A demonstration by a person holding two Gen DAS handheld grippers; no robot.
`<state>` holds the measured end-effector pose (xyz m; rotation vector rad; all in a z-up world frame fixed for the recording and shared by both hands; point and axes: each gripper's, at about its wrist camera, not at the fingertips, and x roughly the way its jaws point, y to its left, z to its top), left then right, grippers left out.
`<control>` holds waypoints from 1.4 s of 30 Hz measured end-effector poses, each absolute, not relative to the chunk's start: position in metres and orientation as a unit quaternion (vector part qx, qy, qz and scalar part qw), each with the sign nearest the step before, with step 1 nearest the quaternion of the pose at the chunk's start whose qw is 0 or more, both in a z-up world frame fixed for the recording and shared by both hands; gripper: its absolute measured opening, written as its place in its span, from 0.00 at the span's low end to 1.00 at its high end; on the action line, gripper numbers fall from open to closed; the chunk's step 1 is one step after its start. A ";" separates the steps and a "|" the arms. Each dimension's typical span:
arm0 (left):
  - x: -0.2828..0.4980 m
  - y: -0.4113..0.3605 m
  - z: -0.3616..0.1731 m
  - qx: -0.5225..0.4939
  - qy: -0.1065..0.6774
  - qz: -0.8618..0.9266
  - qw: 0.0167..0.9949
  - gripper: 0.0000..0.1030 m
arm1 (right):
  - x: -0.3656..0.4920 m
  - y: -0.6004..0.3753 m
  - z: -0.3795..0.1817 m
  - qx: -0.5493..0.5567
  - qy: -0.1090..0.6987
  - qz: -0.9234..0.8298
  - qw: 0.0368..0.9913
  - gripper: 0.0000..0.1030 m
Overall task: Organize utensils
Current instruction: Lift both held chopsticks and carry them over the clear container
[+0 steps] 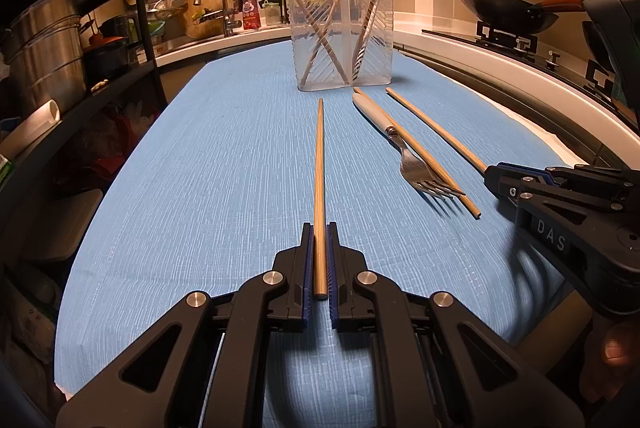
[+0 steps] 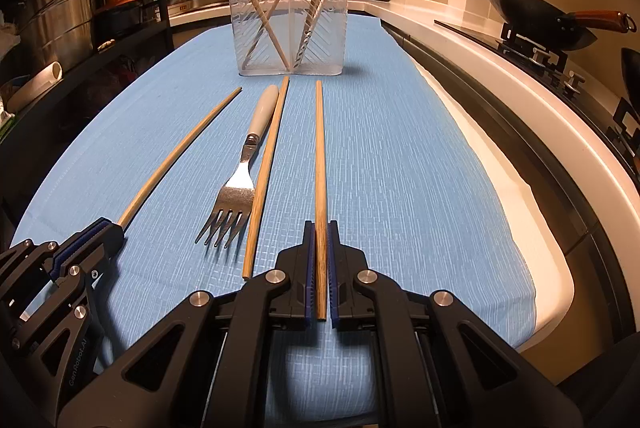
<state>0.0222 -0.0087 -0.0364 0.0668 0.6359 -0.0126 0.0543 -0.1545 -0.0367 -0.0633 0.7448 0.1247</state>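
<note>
The task was judged partly done: several chopsticks and a white-handled utensil already stood in the clear holder at twelve o'clock on the worktop. A chopstick was pinched in the left gripper, another chopstick in the right gripper, both apparently low over the blue cloth. A fork and a third chopstick were left lying between them. A wok on the hob at two o'clock and a shelf of steel pots at ten o'clock were seen.
</note>
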 end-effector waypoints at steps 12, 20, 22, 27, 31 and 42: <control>0.020 -0.007 -0.031 0.032 0.300 0.004 0.954 0.06 | 0.046 -0.160 -0.021 -0.029 0.322 0.036 0.946 0.05; 0.009 0.007 -0.004 0.001 0.257 0.019 0.966 0.06 | 0.029 -0.162 0.007 -0.037 0.251 0.042 0.966 0.05; 0.006 0.010 0.005 -0.003 0.241 0.021 0.970 0.06 | 0.024 -0.162 0.015 -0.036 0.233 0.045 0.971 0.05; -0.002 0.010 0.029 0.004 0.204 0.015 0.979 0.06 | 0.011 -0.168 0.035 -0.028 0.186 0.052 0.981 0.05; -0.005 0.013 0.047 -0.007 0.186 0.009 0.983 0.06 | 0.005 -0.174 0.048 -0.013 0.161 0.058 0.985 0.05; 0.003 0.018 0.081 -0.038 0.174 -0.012 0.984 0.06 | 0.000 -0.181 0.069 0.013 0.125 0.069 0.990 0.05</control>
